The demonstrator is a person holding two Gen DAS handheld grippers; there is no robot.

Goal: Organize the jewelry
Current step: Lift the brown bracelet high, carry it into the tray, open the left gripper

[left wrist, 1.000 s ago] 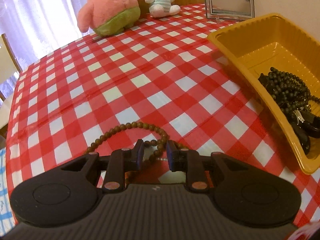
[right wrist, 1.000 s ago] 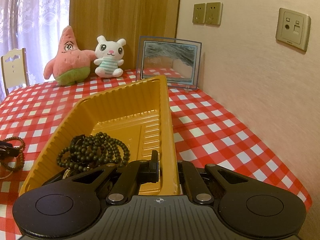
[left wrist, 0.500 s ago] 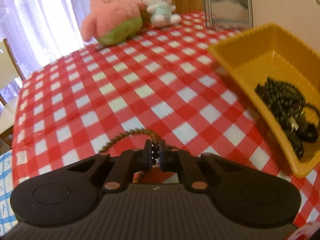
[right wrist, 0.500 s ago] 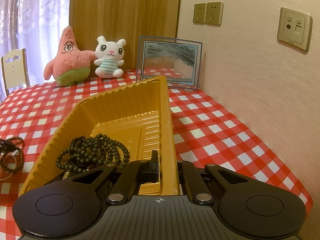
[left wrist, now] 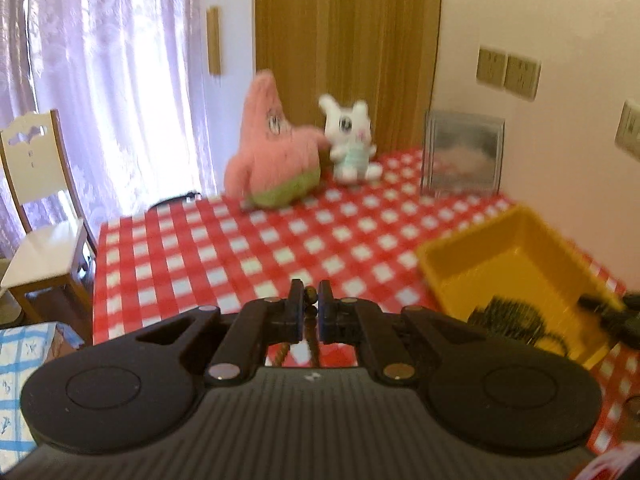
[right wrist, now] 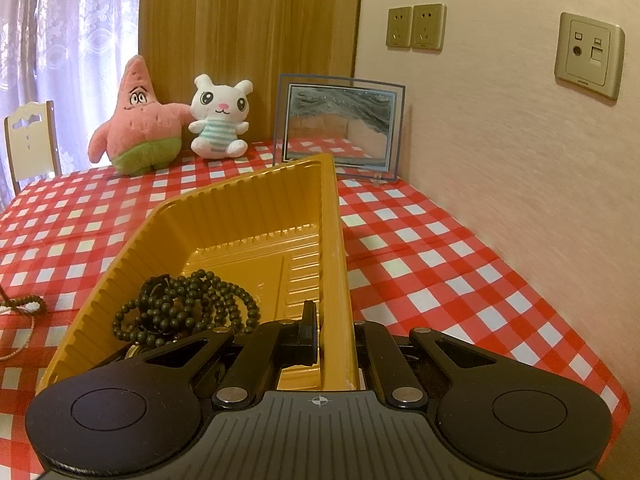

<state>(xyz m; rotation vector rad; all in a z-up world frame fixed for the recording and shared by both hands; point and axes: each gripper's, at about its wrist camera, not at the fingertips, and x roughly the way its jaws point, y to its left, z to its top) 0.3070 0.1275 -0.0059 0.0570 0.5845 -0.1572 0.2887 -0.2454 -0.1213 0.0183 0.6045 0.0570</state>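
Note:
My left gripper (left wrist: 309,309) is shut on a brown bead bracelet (left wrist: 309,307) and holds it above the checkered table; the beads hang down between the fingers. The bracelet's hanging end also shows at the left edge of the right wrist view (right wrist: 24,305). The yellow tray (left wrist: 520,236) lies to the right and holds dark bead bracelets (left wrist: 508,316). My right gripper (right wrist: 332,334) is shut on the tray's right wall (right wrist: 335,280), with the dark beads (right wrist: 188,308) just left of it.
A pink starfish plush (right wrist: 138,120), a white bunny plush (right wrist: 220,118) and a framed picture (right wrist: 340,128) stand at the table's far edge by the wall. A white chair (left wrist: 36,200) stands left of the table.
My left gripper closed on the brown bracelet, then lifted it off the table and tilted up. My right gripper has stayed clamped on the tray wall.

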